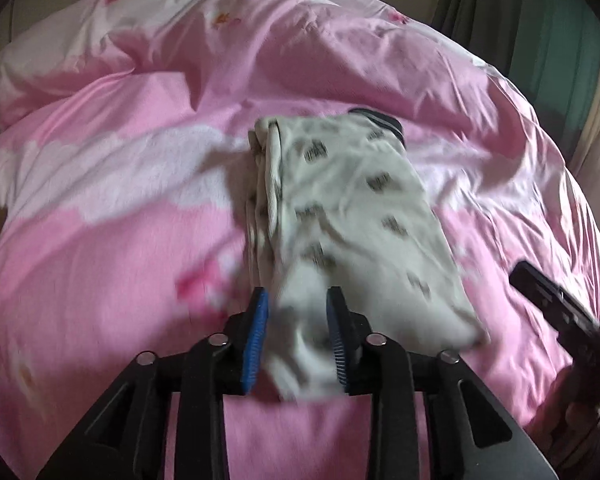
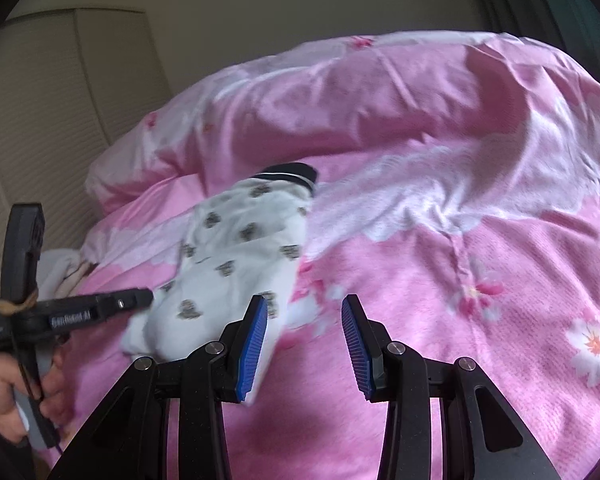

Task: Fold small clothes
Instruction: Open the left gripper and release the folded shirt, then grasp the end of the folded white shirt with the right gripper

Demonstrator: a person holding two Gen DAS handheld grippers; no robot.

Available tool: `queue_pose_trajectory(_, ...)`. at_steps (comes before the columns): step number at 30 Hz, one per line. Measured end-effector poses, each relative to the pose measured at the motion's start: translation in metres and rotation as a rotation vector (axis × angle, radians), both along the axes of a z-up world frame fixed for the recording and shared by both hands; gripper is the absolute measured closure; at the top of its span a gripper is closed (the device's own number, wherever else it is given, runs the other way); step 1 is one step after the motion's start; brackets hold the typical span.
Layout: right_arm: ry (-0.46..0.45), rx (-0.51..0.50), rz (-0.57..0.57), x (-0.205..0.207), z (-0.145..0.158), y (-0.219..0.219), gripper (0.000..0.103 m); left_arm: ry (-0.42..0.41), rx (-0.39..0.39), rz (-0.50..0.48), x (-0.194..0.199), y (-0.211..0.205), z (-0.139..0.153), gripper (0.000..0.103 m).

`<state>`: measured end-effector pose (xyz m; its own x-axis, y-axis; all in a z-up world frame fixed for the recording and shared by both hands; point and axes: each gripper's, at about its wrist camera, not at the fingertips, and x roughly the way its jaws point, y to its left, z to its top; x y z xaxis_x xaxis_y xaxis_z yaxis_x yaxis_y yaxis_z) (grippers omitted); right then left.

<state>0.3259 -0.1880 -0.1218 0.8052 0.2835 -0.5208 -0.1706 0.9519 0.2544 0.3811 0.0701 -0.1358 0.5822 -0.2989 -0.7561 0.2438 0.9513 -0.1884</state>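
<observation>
One small white garment (image 1: 340,216), printed with grey marks and trimmed with a dark striped band at its far end, lies lengthwise at the centre of the left wrist view on a bed covered by one pink flowered duvet (image 1: 112,208). It looks already doubled along its length, layered edges showing on its left side.

The left tongs (image 1: 298,340), at the bottom centre of that view, are spread, with the near end of the cloth lying loose between the blue pads; probably placed to pinch that end and carry it toward the band.

In the right wrist view, the right tongs (image 2: 305,344) at the bottom centre are also spread and hold nothing, standing just right of the garment over bare duvet.

Two tongs, one garment.
</observation>
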Motion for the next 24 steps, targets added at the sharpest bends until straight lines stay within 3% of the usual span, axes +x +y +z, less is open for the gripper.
queue_pose_trajectory(5,-0.015,-0.073,0.098,-0.015,0.003,0.021,0.063,0.020,0.024,0.022,-0.016,-0.003,-0.018,0.071)
queue_pose_trajectory(10,0.004,-0.178,0.184,-0.019,-0.006,0.045,0.063,0.024,-0.032,0.073,-0.021,0.007,-0.022,0.071)
queue_pose_trajectory(13,0.036,-0.241,0.177,-0.016,-0.016,0.054,0.063,0.041,-0.040,0.078,-0.020,0.010,-0.027,0.071)
queue_pose_trajectory(16,0.070,-0.238,0.145,-0.009,-0.022,0.049,0.064,0.052,-0.059,0.084,-0.018,0.013,-0.032,0.071)
queue_pose_trajectory(19,0.117,-0.175,0.145,0.000,-0.025,0.037,0.094,0.049,-0.068,0.090,-0.016,0.014,-0.033,0.071)
queue_pose_trajectory(24,0.150,-0.174,0.144,0.001,-0.026,0.035,0.095,0.052,-0.080,0.101,-0.014,0.018,-0.034,0.076)
